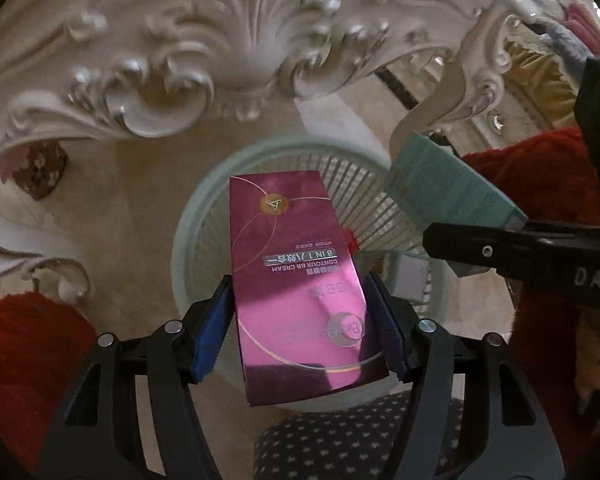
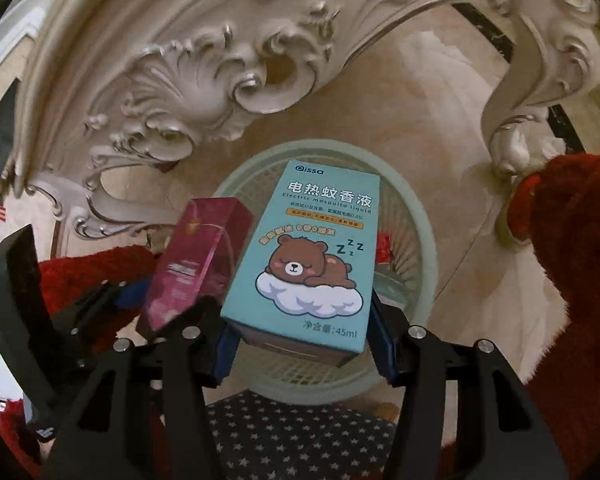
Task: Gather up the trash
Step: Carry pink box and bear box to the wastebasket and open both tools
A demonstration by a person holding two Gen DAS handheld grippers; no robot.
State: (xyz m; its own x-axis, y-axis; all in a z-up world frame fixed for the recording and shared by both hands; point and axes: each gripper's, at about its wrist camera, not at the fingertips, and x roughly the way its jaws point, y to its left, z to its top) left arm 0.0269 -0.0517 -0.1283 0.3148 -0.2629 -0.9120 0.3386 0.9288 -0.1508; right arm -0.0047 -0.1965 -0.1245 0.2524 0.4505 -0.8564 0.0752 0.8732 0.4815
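My left gripper (image 1: 300, 320) is shut on a shiny pink BB cream box (image 1: 296, 280) and holds it over a pale green slatted waste basket (image 1: 204, 208) on the floor. My right gripper (image 2: 300, 336) is shut on a teal mosquito liquid box (image 2: 312, 252) with a sleeping bear on it, also above the basket (image 2: 416, 248). The right gripper (image 1: 512, 248) with the teal box (image 1: 448, 184) shows at the right of the left wrist view. The pink box (image 2: 196, 256) shows at the left of the right wrist view. A red scrap (image 2: 384, 246) lies in the basket.
An ornate white carved table apron (image 1: 204, 52) and legs (image 2: 536, 92) arch over the beige marble floor (image 2: 440, 92). Red fuzzy sleeves (image 1: 24, 360) are at both sides. A dark star-patterned cloth (image 2: 292, 436) lies below the grippers.
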